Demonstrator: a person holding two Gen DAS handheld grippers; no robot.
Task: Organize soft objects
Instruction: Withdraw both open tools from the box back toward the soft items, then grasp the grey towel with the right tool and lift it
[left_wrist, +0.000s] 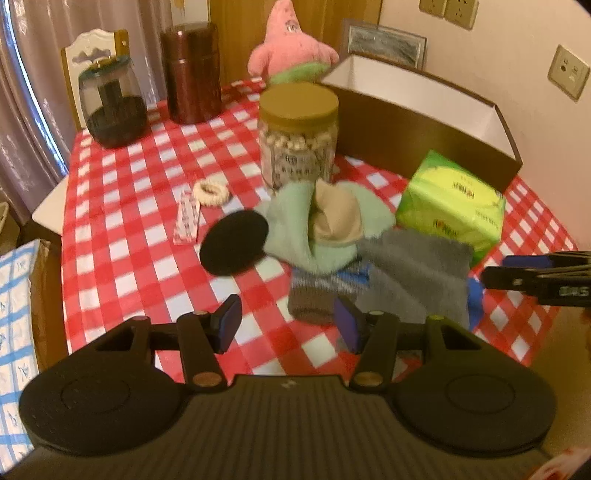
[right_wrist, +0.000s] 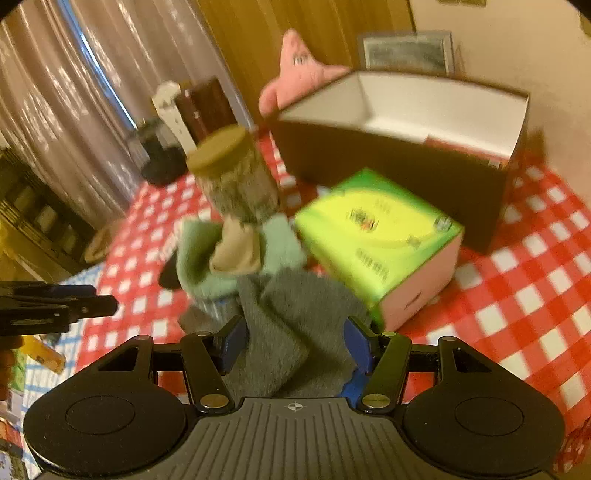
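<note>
A pile of soft things lies on the red checked tablecloth (left_wrist: 122, 236): a mint green cloth (left_wrist: 295, 221) wrapped around a beige one (left_wrist: 334, 214), a grey knitted cloth (left_wrist: 417, 273), and a striped grey-blue knit (left_wrist: 317, 295). My left gripper (left_wrist: 288, 323) is open, just in front of the striped knit. My right gripper (right_wrist: 291, 347) is open with the grey cloth (right_wrist: 295, 332) lying between its fingers; it also shows at the right edge of the left wrist view (left_wrist: 509, 277). A pink star plush (left_wrist: 288, 44) sits at the back beside an open brown box (left_wrist: 424, 122).
A green tissue box (left_wrist: 450, 203) lies right of the pile. A jar with a tan lid (left_wrist: 298, 136) stands behind it. A black round pad (left_wrist: 234, 243), a white ring (left_wrist: 210, 192), a small packet (left_wrist: 187, 221), a dark glass jar (left_wrist: 110, 107) and brown canister (left_wrist: 194, 72) stand left.
</note>
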